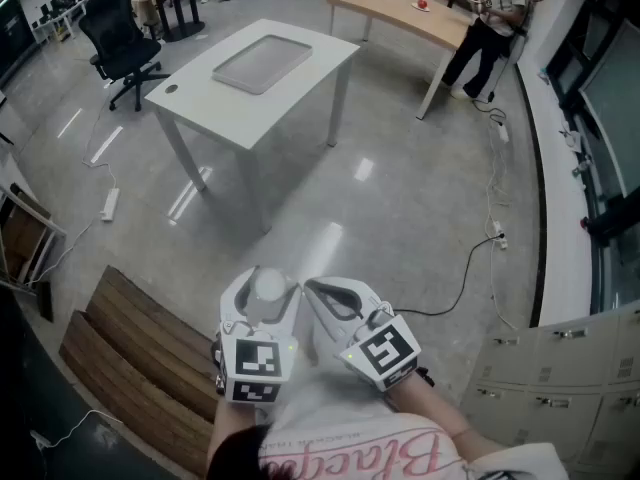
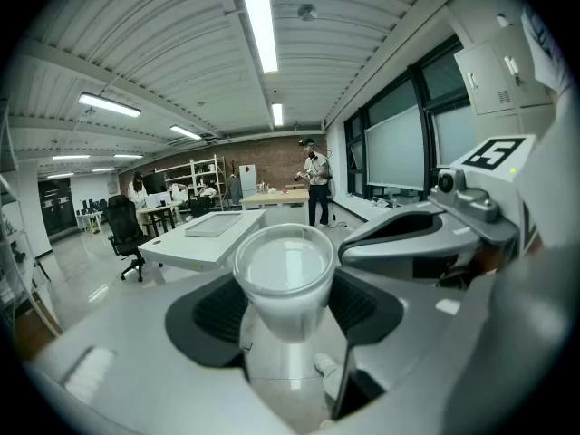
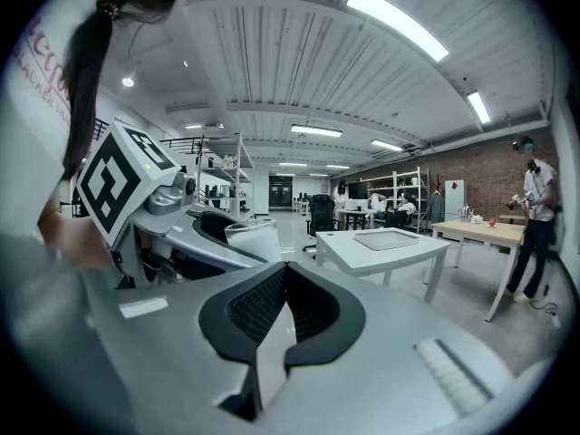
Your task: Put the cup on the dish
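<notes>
My left gripper (image 2: 285, 308) is closed on the cup (image 2: 285, 268). Its ribbed black pads (image 2: 217, 311) press the cup's sides from left and right. The cup stands upright between them, mouth up. It is pale and translucent, and I see nothing inside it and no print on it.

The marker cube (image 1: 252, 366) behind those fingers carries only black-and-white squares, no words. Just to the right, almost touching, my right gripper (image 3: 283, 275) has its pad tips together with nothing between them. Its own cube (image 1: 382, 351) bears a different square pattern.

Below both grippers, my shirt (image 1: 370, 458) has pink script that seems to begin "Blac"; I cannot read the rest.

Well ahead of my fingers, from the left, is a black office chair (image 1: 122, 38). Next is a white table (image 1: 200, 93) with the dish (image 1: 262, 63) lying flat on it. The dish is a shallow grey rectangle with nothing in it, and the cup is well apart from it. Farther right is a wooden table (image 1: 400, 10) with small things on it that I cannot make out. A person (image 1: 485, 33) stands at its end.
</notes>
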{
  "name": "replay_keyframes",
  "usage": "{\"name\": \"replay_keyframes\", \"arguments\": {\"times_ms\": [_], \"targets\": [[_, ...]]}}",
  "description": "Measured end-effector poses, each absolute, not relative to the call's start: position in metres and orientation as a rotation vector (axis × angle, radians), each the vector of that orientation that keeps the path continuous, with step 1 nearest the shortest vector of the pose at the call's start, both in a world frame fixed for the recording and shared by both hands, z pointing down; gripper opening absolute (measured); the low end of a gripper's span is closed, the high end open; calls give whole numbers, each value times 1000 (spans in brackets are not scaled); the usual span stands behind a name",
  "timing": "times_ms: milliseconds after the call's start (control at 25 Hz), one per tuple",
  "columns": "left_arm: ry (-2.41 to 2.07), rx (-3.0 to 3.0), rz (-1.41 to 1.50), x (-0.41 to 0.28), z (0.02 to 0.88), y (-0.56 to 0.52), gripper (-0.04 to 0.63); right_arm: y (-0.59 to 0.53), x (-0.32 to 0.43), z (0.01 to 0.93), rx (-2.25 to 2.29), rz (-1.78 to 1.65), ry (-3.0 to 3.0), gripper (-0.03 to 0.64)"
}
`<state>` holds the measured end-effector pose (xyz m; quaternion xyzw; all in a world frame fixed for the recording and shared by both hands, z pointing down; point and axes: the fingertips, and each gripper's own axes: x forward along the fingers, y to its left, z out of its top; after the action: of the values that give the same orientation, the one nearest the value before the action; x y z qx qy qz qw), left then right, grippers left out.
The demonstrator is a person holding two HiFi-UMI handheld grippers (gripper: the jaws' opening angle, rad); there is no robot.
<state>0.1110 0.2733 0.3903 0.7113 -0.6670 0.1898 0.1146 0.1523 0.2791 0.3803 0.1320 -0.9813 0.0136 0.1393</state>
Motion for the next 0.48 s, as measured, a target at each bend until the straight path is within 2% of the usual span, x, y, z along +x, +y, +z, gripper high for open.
{"name": "replay_keyframes", "arguments": {"times_ms": [480], "targets": [[-1921, 2105, 600, 104, 394, 253, 267, 253, 148, 381, 410, 31, -2811, 0]]}}
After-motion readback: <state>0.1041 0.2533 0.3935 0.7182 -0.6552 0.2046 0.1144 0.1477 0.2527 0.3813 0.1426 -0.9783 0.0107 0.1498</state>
